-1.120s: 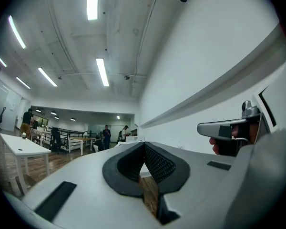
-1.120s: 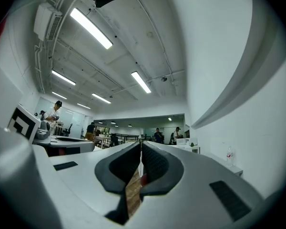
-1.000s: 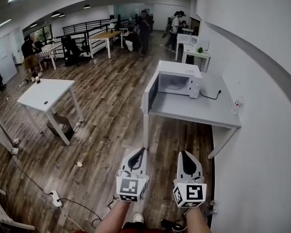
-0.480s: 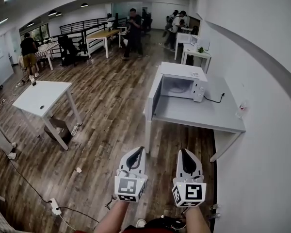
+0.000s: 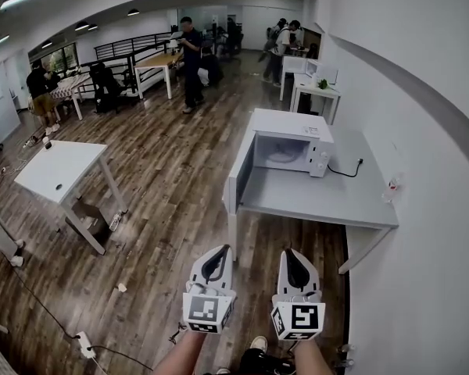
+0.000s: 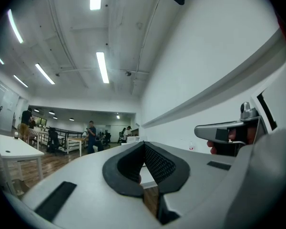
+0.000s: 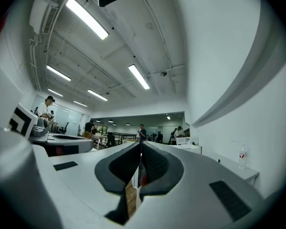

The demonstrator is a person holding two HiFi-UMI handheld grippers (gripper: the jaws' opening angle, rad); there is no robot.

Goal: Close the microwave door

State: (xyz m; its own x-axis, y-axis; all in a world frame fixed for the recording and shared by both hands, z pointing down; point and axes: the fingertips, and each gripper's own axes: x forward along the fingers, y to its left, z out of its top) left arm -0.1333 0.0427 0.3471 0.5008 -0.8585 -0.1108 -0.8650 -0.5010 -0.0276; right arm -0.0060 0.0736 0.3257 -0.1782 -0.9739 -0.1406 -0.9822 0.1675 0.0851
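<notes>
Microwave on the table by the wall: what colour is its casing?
White; the microwave shows best in the head view.

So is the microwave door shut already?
No, the microwave door stands swung out at the left side of the microwave, and the white inside shows.

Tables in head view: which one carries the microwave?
The table against the right wall; the open microwave stands on it. The left table has none.

wood floor (image 5: 164, 186), smooth pale surfaces
brown plank floor with a soft sheen; matt grey table top (image 5: 320, 198); smooth white microwave (image 5: 289, 123) casing.
</notes>
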